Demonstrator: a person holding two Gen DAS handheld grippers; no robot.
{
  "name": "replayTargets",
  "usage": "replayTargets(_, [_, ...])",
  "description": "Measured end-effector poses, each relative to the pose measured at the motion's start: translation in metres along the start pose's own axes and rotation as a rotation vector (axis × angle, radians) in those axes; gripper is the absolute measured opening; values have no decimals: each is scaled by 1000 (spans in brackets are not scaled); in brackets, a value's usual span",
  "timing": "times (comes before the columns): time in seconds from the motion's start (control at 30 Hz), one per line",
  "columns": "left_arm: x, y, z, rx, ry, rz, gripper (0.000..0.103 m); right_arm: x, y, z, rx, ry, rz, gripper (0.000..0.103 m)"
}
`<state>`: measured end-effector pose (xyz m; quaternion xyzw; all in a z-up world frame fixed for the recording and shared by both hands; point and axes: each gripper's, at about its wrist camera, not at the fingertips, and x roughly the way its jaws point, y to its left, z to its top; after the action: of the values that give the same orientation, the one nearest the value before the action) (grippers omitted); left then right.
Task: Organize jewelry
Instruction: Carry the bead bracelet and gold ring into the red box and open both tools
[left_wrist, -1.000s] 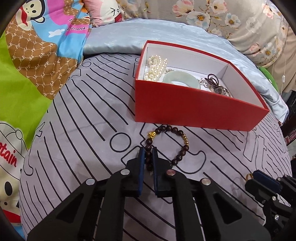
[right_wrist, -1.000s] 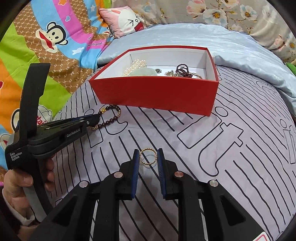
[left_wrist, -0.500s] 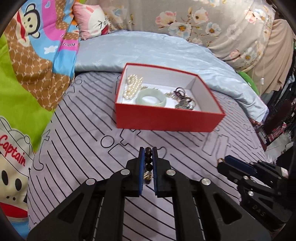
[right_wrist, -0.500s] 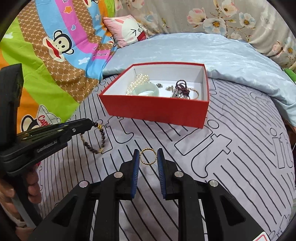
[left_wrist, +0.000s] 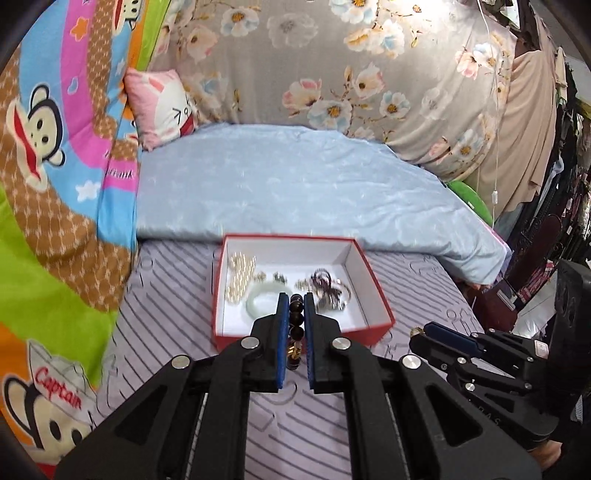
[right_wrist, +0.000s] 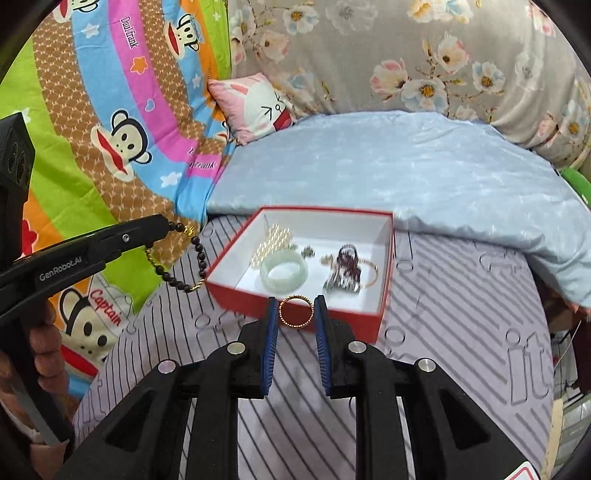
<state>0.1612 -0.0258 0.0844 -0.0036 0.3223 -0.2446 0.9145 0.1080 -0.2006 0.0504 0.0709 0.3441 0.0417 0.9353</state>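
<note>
My left gripper (left_wrist: 295, 306) is shut on a dark bead bracelet (left_wrist: 296, 325) with gold charms, lifted above the bed. In the right wrist view that bracelet (right_wrist: 184, 258) hangs in a loop from the left gripper (right_wrist: 162, 223), left of the red box. My right gripper (right_wrist: 295, 310) is shut on a thin gold ring (right_wrist: 296, 311), held in the air before the box's near wall. The red box (right_wrist: 306, 310) with white lining holds a pearl strand (right_wrist: 271, 245), a pale green bangle (right_wrist: 283, 275), a dark bead bunch (right_wrist: 345, 271) and small pieces. The right gripper (left_wrist: 419, 332) shows low right in the left wrist view, beside the box (left_wrist: 376, 295).
The box rests on a lilac sheet with black stripes (right_wrist: 461, 314). Behind it lies a pale blue quilt (right_wrist: 388, 166). A cartoon-monkey blanket (right_wrist: 92, 147) rises on the left, with a pink pillow (right_wrist: 255, 105) and floral cloth (right_wrist: 406, 55) at the back. A hand (right_wrist: 40, 350) grips the left tool.
Both grippers have risen off the sheet, taking the bead bracelet and the gold ring up with them. The box now looks smaller and lower in both views.
</note>
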Motion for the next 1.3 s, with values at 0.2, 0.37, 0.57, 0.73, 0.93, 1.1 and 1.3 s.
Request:
replayTargets(0.2, [30,-2,33,10,-16,39,7,18,-10,40,12,-32,2,18])
replayTargets(0.37, [72,3,48,4,-3,65,7,47,-17,63,17,-27,-16,18])
replayTargets(0.57, [115,12,53,-3,39,107,7,88,-29,75,32,12,-23,18])
replayTargets(0.73, [144,16,51,-5,75,122,7,118,-31,75,25,51,-29,18])
replayTargets(0.93, [166,20,48,-5,99,126,7,141,-34,71,27,83,-31,18])
replayTargets(1.1, [182,24,44,-8,119,130,7,156,-37,70,32,101,-36,18])
replayTargets(1.3, [197,27,39,-9,142,134,7,170,-40,65,39,122,-39,18])
